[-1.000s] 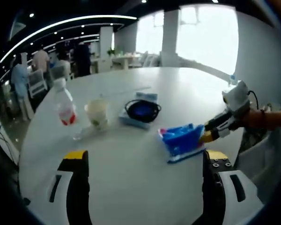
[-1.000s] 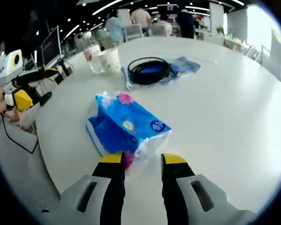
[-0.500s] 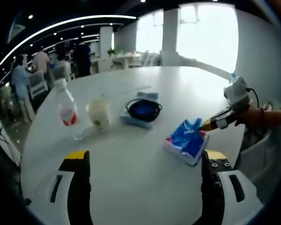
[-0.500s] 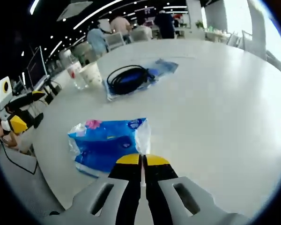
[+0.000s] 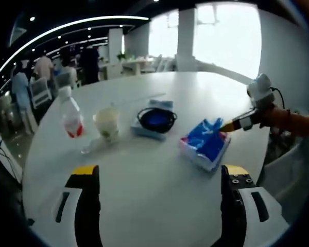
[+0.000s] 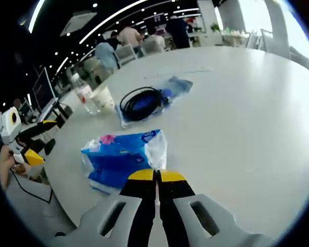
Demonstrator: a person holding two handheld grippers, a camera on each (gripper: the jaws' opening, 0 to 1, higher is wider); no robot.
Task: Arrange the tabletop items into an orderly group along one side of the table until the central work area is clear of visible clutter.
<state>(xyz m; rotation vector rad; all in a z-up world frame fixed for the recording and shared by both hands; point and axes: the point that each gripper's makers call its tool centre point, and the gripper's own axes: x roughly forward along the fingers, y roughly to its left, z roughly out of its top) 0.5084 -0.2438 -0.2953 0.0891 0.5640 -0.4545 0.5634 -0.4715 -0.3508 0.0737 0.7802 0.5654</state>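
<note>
Right now your right gripper [image 6: 155, 177] has its fingers pinched together on the clear plastic flap at the near end of the blue tissue pack [image 6: 121, 159], which lies flat on the white desk [image 6: 237, 113] directly ahead of those fingers. The pack's long axis runs across the right gripper view rather than along the fingers, so I judge any pull will drag it by one corner and tend to swing it round. The rest of the group sits further off along the same edge: the black cable coil [image 6: 141, 102] on its blue pouch, then the paper cup [image 6: 104, 96] and the water bottle [image 6: 84, 93] side by side. That line lies beyond and to the left of the pack from your right hand, so the coming move is a push or drag that way. Your left gripper [image 5: 157, 177] hangs over the near edge with its fingers spread wide and nothing between them; the pack [image 5: 205, 145] lies ahead and to its right, nearer your right hand, so the right is the better placed.
</note>
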